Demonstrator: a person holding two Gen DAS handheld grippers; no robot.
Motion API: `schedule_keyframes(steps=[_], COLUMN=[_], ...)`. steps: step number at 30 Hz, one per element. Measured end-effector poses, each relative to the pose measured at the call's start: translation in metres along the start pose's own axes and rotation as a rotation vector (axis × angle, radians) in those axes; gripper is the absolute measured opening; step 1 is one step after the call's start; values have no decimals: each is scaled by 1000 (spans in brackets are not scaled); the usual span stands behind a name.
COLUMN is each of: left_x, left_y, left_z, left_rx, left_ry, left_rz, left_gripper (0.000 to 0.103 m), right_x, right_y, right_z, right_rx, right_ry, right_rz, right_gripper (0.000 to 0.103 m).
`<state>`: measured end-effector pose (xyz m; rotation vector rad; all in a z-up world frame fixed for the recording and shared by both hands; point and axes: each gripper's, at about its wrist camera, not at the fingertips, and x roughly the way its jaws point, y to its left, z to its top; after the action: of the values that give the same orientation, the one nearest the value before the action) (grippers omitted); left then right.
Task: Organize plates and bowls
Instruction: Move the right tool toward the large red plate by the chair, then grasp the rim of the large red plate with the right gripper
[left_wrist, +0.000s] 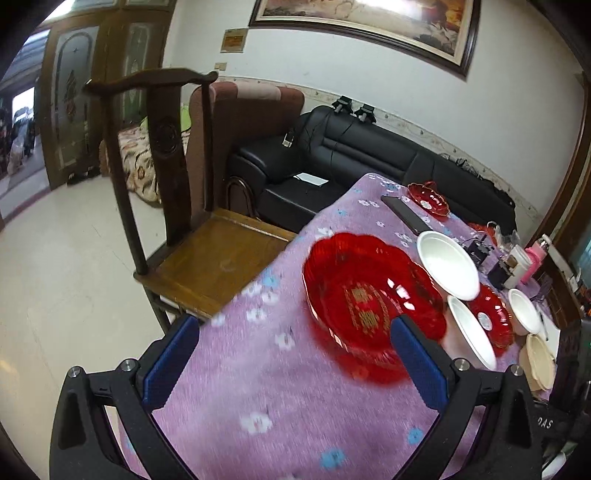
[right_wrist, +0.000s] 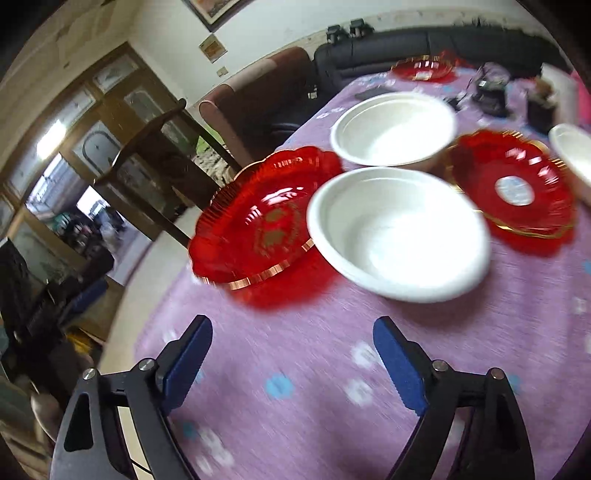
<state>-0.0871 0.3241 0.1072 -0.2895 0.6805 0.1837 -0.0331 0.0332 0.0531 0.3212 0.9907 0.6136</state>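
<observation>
A large red scalloped plate (left_wrist: 369, 299) lies near the left edge of the purple-clothed table (left_wrist: 280, 398); it also shows in the right wrist view (right_wrist: 255, 229). Two white bowls (right_wrist: 399, 232) (right_wrist: 393, 127) sit beside it, also in the left view (left_wrist: 471, 338) (left_wrist: 448, 264). A smaller red plate (right_wrist: 513, 188) (left_wrist: 491, 317) lies right of them, a third white bowl (right_wrist: 572, 155) (left_wrist: 524, 312) further right. My left gripper (left_wrist: 291, 354) is open and empty above the cloth, its right finger over the big plate's near rim. My right gripper (right_wrist: 291, 354) is open and empty, short of the near bowl.
A red dish (left_wrist: 428, 195) and a dark flat remote-like object (left_wrist: 404, 214) lie at the far end. Cups, a pink bottle (left_wrist: 535, 258) and small items crowd the right side, with a beige bowl (left_wrist: 539, 362). A wooden chair (left_wrist: 207, 258) stands at the table's left edge; a black sofa (left_wrist: 369, 155) behind.
</observation>
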Motion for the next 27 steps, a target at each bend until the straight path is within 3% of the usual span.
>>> schedule_keyframes(steps=[3, 9, 16, 27], left_x=[24, 75, 126, 175], left_y=[-3, 0, -8, -15], left_z=[17, 39, 57, 70], left_rx=[40, 5, 20, 37], left_ry=[17, 127, 211, 268], left_rz=[27, -47, -75, -35], left_gripper=[103, 103, 103, 100], right_x=[21, 40, 49, 63], right_y=[7, 20, 18, 9], right_z=[13, 28, 41, 50], right_rx=[17, 11, 29, 64], right_ry=[-3, -20, -38, -30], right_rz=[-18, -82, -126, -141], right_gripper=[87, 86, 86, 82])
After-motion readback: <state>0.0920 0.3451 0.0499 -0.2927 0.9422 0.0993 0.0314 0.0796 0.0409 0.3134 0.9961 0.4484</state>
